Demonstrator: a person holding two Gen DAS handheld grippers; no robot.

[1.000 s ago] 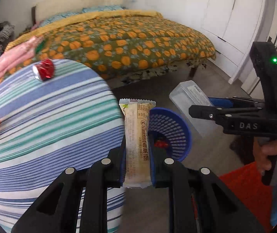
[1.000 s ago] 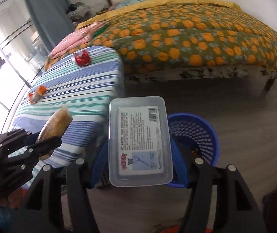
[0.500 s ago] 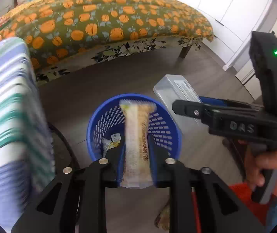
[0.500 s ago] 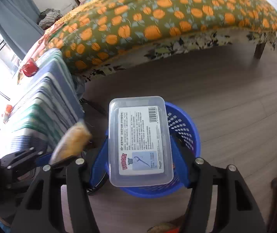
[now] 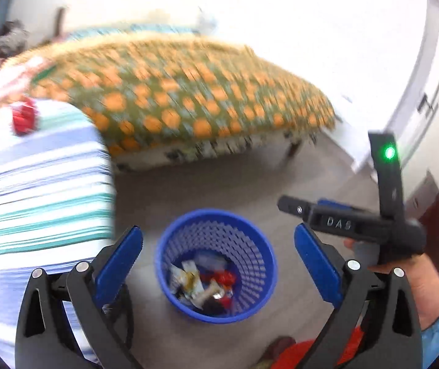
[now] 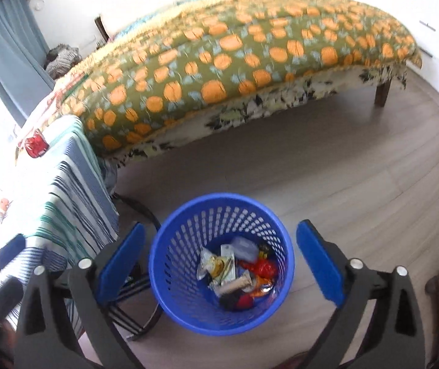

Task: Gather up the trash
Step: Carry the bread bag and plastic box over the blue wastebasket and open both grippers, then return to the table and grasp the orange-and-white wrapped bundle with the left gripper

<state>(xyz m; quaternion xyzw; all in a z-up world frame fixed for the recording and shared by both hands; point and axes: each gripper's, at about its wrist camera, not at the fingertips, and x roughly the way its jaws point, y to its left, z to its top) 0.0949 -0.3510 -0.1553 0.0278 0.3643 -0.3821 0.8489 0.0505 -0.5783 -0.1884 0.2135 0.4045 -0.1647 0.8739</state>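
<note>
Trash (image 6: pixel 235 272) is seen lying in a blue basket (image 6: pixel 170 279) on the floor (image 6: pixel 357 184): crumpled wrappers, a clear plastic box (image 6: pixel 244 247) at the far side and a beige bar wrapper (image 6: pixel 235 284). The long axis of the bar wrapper is laid roughly across the basket bottom, from lower left to upper right in the right wrist view. The box is tilted, and which way it faces cannot be told.

The left tool (image 5: pixel 218 253) is spread wide, its jaws having just been opening; nothing is held between the blue pads, and only the basket is seen through the gap. The right tool (image 6: pixel 219 250) is likewise spread wide after just opening, with nothing between its pads. Both are held above the basket, not touching it.

On the striped counter (image 6: pixel 65 203) beside the basket, a red wrapper (image 6: pixel 36 146) and a small orange piece (image 6: pixel 4 206) are left lying well apart.
</note>
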